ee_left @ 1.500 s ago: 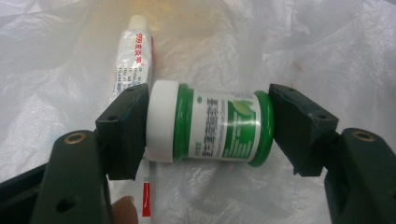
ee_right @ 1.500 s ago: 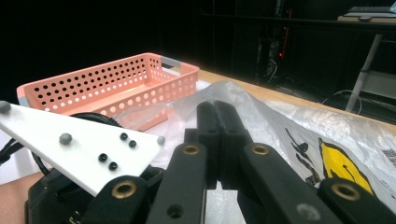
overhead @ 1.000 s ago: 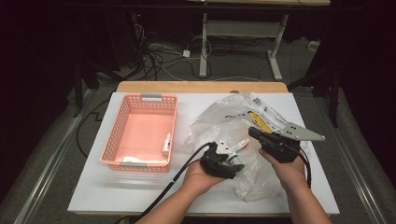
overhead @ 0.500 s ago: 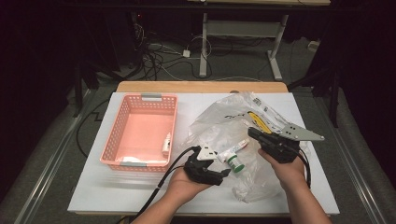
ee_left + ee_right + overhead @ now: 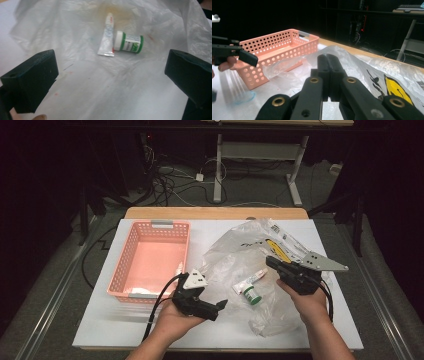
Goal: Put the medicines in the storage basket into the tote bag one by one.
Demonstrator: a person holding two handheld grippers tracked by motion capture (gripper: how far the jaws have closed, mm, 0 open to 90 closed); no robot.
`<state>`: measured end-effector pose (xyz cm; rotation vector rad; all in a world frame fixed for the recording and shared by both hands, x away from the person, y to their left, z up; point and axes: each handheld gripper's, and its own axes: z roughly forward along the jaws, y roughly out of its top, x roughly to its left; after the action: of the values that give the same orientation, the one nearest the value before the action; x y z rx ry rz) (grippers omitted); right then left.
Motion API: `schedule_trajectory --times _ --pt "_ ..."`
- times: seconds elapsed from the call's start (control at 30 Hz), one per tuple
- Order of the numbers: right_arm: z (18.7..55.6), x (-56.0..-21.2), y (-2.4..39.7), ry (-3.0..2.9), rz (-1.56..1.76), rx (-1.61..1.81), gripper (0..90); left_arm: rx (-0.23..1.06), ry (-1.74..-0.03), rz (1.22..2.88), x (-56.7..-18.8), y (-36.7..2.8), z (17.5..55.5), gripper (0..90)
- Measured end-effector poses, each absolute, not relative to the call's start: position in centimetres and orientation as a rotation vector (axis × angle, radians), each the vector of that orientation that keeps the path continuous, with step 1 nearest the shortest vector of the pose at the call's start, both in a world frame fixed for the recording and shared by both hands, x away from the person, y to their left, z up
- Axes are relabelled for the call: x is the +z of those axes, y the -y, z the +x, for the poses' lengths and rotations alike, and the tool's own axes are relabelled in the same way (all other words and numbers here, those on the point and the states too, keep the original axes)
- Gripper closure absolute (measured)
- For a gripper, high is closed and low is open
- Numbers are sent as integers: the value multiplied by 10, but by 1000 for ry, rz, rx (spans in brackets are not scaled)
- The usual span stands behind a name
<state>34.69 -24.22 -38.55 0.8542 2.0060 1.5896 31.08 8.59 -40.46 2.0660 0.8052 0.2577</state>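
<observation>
White table (image 5: 125, 330), person's two hands in from the bottom edge of the high view. Left gripper (image 5: 216, 307) sits low near the table's front, just right of the front corner of the pink perforated plastic basket (image 5: 131, 249). Its jaws have just been opening and now stand wide apart, nothing between them; the left gripper view shows both black pads (image 5: 35, 75) far apart over plastic film. Ahead of those jaws lie a small white squeeze tube with red print (image 5: 107, 37) and a small white bottle with green cap and green label (image 5: 128, 42), on its side. Tube and bottle touch each other and rest on the crumpled clear plastic bag (image 5: 235, 255), seen in the high view at tube (image 5: 248, 281) and bottle (image 5: 253, 296), between the two grippers. Right gripper (image 5: 271, 261) is over the bag's right part, jaws fully shut; the right gripper view shows clear film (image 5: 352, 62) right at the tips, but whether it is pinched, cannot tell. Bag's printed yellow-and-black part (image 5: 395, 91) lies to the right.
</observation>
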Motion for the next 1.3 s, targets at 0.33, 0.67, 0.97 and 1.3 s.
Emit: schedule_trajectory --times 0.33,0.67,0.97,1.3 --pt "346 -384 244 -1998 854 1597 900 379 -944 2046 -401 -127 323 0" --pt "347 -384 245 -1999 852 1594 900 408 -1063 2009 -400 -163 334 0" --pt "348 -385 245 -2001 854 1591 900 433 -1161 1961 -399 -192 347 0" --pt "348 -387 242 -2011 860 1585 900 386 -1262 1972 -397 -199 385 65"
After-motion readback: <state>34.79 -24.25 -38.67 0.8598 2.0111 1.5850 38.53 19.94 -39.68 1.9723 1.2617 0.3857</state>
